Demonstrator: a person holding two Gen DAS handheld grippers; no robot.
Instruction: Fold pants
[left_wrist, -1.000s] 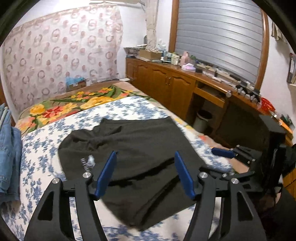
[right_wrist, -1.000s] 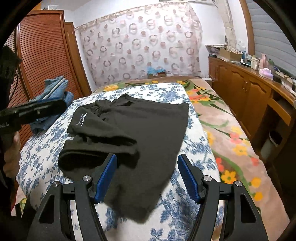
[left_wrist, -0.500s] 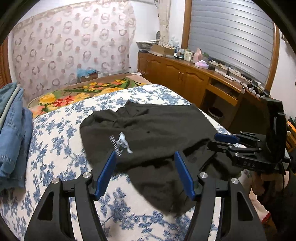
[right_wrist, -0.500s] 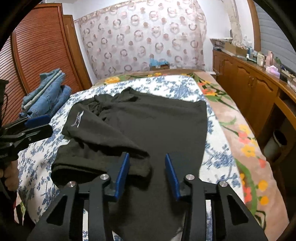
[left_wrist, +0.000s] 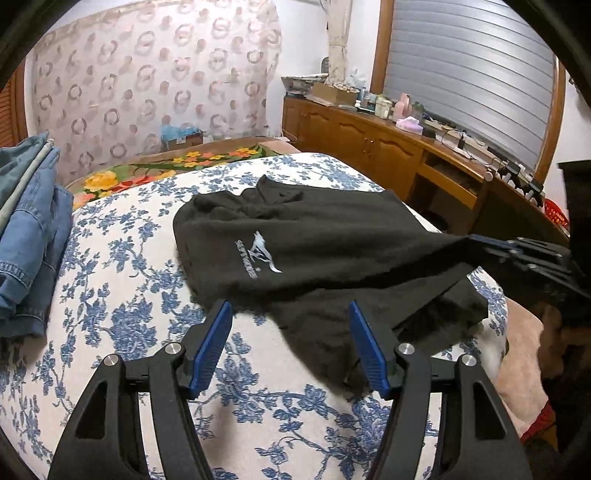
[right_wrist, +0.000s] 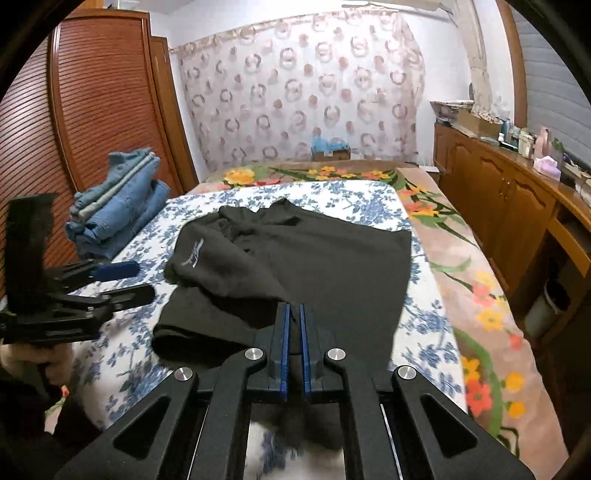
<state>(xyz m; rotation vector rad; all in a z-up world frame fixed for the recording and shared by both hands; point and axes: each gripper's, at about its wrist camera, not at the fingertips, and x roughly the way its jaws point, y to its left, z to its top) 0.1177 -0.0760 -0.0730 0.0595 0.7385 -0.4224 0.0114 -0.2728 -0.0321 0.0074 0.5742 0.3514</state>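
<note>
Black pants (left_wrist: 314, 254) with a white logo (left_wrist: 258, 254) lie partly folded on the blue-flowered bed; they also show in the right wrist view (right_wrist: 332, 266). My left gripper (left_wrist: 290, 343) is open and empty, just in front of the pants' near edge. My right gripper (right_wrist: 293, 325) is shut on a fold of the pants' near edge and lifts it slightly. It shows in the left wrist view (left_wrist: 476, 242) at the right, pulling the cloth taut. The left gripper shows open in the right wrist view (right_wrist: 136, 278), left of the pants.
A stack of folded blue jeans (right_wrist: 114, 210) sits at the bed's left side, also in the left wrist view (left_wrist: 29, 229). A wooden cabinet (right_wrist: 509, 199) with clutter runs along the right. A wooden wardrobe (right_wrist: 92, 103) stands at the left. The bed's right edge (right_wrist: 480, 314) drops off.
My right gripper has closed on the near edge of the pants and lifted it. My left gripper has drawn back to the left, staying open.
</note>
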